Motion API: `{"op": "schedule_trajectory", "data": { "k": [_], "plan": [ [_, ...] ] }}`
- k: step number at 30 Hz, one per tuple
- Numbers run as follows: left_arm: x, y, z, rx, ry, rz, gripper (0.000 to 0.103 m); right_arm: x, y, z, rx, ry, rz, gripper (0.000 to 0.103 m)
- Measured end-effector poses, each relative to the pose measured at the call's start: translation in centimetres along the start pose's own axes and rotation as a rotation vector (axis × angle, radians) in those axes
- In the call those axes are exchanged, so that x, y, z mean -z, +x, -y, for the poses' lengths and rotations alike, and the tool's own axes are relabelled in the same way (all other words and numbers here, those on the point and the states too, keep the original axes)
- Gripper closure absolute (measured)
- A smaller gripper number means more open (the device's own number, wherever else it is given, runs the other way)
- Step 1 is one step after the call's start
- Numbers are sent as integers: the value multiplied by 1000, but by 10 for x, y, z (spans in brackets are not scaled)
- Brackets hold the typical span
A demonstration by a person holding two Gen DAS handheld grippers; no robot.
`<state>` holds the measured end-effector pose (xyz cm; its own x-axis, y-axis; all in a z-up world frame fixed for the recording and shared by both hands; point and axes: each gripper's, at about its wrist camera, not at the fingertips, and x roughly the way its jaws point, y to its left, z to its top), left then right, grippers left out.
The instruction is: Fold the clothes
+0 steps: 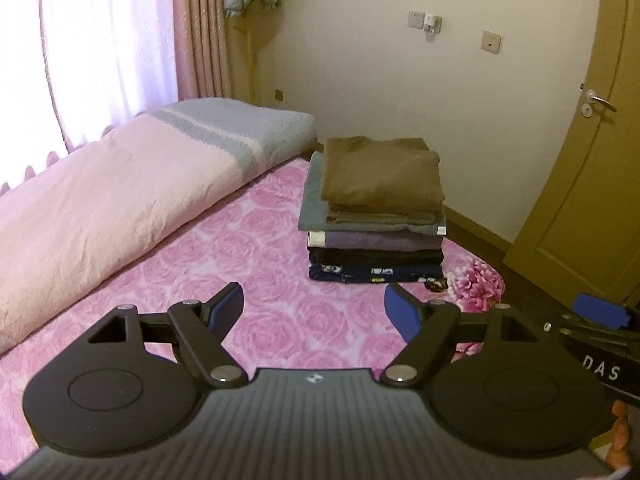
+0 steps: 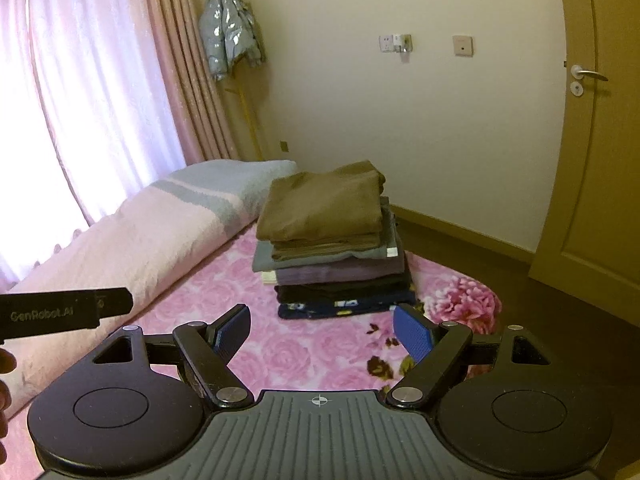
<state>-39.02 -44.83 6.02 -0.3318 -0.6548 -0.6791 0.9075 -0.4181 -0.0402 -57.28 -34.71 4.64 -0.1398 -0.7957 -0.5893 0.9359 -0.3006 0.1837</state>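
Both the left gripper (image 1: 314, 310) and right gripper (image 2: 322, 330) hover released and empty above the bed (image 1: 280, 320), the folded stack (image 1: 376, 208) at frame centre; folding appears finished, so the next move needs a fresh garment, none visible.

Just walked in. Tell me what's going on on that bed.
A person holds a gripper in each hand over a bed with a pink rose cover. The left gripper and the right gripper are both open and hold nothing. Ahead of them is a stack of folded clothes, a brown garment on top and a dark printed one at the bottom. A rolled pink quilt lies along the window side.
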Motion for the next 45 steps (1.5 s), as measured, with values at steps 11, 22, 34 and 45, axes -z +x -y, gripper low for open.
{"op": "schedule_trajectory", "data": {
  "k": [11, 22, 34, 45],
  "plan": [
    [6, 30, 46, -27, 16, -70, 28, 0, 16, 40, 24, 3, -99, 21],
    [4, 64, 89, -76, -9, -121, 28, -14, 45, 82, 50, -26, -197, 21],
    [6, 89, 116, -133, -56, -154, 28, -31, 75, 110, 14, -93, -251, 21],
    [5, 100, 124, -178, -72, -169, 28, -36, 94, 123, -21, -109, -276, 21]
  ]
}}
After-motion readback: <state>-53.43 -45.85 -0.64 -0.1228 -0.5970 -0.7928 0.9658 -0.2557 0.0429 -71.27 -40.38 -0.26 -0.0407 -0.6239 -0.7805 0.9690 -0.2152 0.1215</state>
